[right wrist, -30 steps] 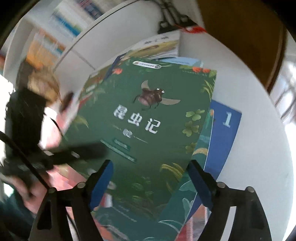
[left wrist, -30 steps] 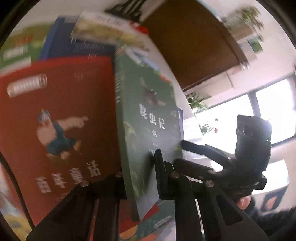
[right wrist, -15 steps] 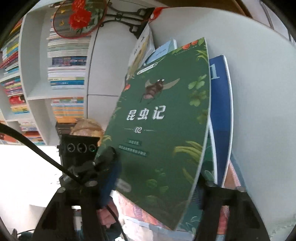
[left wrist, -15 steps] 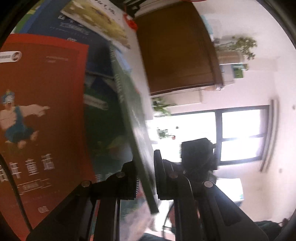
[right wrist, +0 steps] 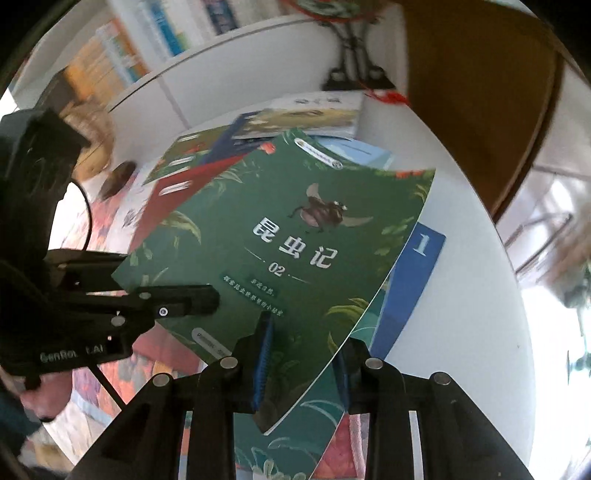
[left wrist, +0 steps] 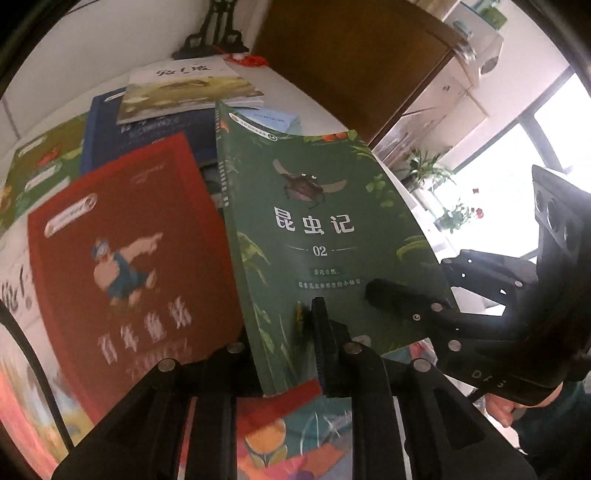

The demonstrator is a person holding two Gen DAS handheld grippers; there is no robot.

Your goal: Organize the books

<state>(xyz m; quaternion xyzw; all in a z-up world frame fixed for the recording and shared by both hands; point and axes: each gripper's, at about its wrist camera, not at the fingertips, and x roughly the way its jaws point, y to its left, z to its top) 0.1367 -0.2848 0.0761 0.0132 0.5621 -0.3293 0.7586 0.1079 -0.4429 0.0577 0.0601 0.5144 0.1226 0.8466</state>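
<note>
A green book point(left wrist: 325, 229) with a beetle on its cover is lifted, tilted, above the pile. My left gripper point(left wrist: 280, 332) grips its bottom edge near the spine; one pad point(left wrist: 318, 332) presses on the cover and the other finger is hidden behind the book. Its jaws are opening slightly. In the right wrist view the same green book point(right wrist: 295, 251) has its lower corner between the jaws of my right gripper point(right wrist: 303, 354), which are closing and still stand wider than the book. The left gripper point(right wrist: 199, 299) shows at that view's left.
Under the green book lie a red book point(left wrist: 122, 258), a blue book marked 1 point(right wrist: 417, 273), a pale picture book point(left wrist: 184, 88) and several more on the white table point(right wrist: 461, 332). A black stand point(left wrist: 214, 33), a brown cabinet point(left wrist: 351, 66) and bookshelves point(right wrist: 166, 33) stand behind.
The green book has swung from edge-on back to cover-up in the left view. The right gripper's jaws have narrowed around its lower corner. Both grippers have shifted and rolled.
</note>
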